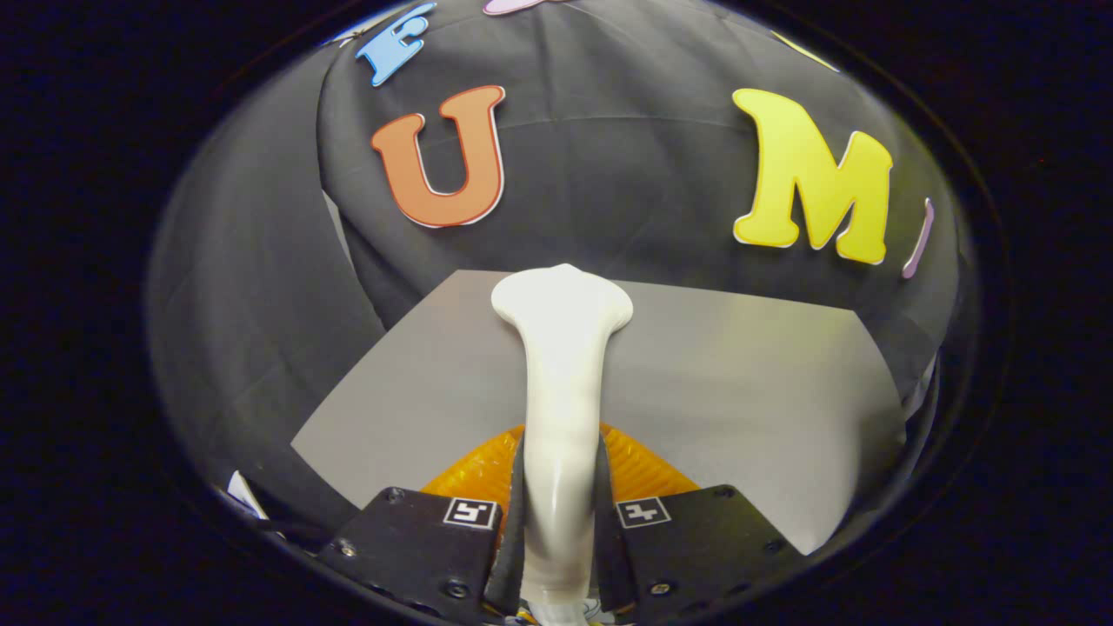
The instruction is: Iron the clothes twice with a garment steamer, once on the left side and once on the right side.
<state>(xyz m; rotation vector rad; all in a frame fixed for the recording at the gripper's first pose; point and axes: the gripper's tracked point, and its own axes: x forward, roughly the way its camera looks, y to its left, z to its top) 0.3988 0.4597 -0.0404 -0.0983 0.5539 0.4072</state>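
Smooth, glossy white garment steamer point(561, 374), slim-necked and flaring to a wide head, pinched at its handle between both fingers of the claw point(561, 522) and jutting straight ahead. Beneath and beyond, a flat matte grey table point(739, 382); something orange and ribbed point(474, 469) just behind the fingers. No clothes in sight. Likely risk: slick handle twisting or slipping in the grip, throwing off the sweep.
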